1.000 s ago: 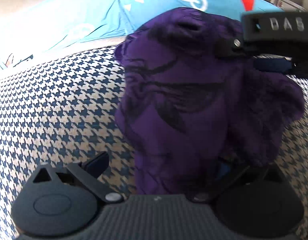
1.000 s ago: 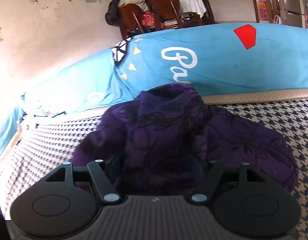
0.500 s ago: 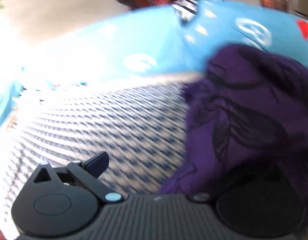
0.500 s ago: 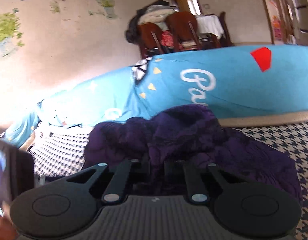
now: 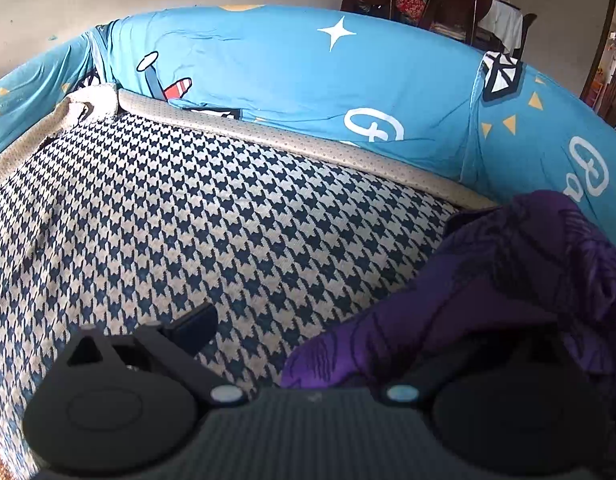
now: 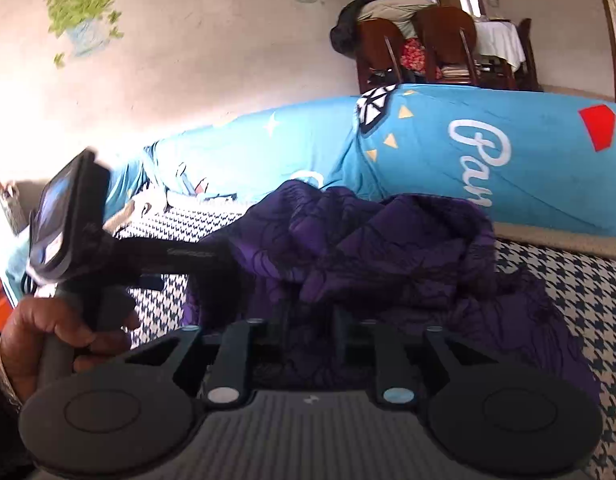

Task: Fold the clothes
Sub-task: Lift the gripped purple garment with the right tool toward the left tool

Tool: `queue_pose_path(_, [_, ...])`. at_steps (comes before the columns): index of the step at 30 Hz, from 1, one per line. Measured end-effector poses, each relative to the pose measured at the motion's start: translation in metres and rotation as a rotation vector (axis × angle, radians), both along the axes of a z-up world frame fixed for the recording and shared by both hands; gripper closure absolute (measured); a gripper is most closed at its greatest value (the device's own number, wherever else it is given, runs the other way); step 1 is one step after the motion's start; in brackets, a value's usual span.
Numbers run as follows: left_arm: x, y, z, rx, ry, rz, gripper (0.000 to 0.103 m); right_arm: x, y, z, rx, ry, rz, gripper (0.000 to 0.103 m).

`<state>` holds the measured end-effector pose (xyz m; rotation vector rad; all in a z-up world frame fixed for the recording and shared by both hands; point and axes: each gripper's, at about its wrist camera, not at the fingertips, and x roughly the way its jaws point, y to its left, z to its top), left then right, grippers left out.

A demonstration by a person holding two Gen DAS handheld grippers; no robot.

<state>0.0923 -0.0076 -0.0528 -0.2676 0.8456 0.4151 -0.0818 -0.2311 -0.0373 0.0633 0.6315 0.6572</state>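
Showing white script "Pa", blue cover (image 6: 528, 168) backs purple garment (image 6: 368, 248).

A purple garment (image 6: 388, 256) with black line print is seen on navy-and-cream houndstooth cover (image 5: 187, 216); the backrest cover (image 5: 308, 80) is blue.

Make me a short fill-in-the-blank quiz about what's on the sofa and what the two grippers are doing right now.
1. The crumpled garment is ____ in colour.
2. The seat cover has a ____ pattern.
3. The right gripper is ____ on the garment.
4. The sofa back cover is ____ in colour.

Missing words: purple; houndstooth; shut; blue
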Motion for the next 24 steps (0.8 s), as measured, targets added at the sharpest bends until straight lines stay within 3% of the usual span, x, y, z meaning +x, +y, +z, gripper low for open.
queue_pose_path(3, [-0.008,-0.004,0.010,0.019,-0.022,-0.024,0.000,0.003,-0.014,0.004,0.022,0.007,-0.041,0.063])
queue_pose_path(11, [-0.031,-0.023,0.033,0.068,-0.115,-0.103,0.000,0.015,-0.038,0.004,0.080,0.059,-0.182,0.047])
queue_pose_path(17, [-0.025,-0.025,0.030,0.059,-0.119,-0.098,0.000,0.034,-0.045,-0.004,0.250,0.176,-0.240,0.042])
queue_pose_path(20, [-0.025,-0.021,0.029,0.057,-0.117,-0.082,0.000,0.043,-0.044,-0.007,0.290,0.180,-0.275,0.031])
queue_pose_path(24, [-0.025,-0.020,0.030,0.059,-0.121,-0.076,0.000,0.052,-0.044,-0.014,0.355,0.210,-0.304,0.029])
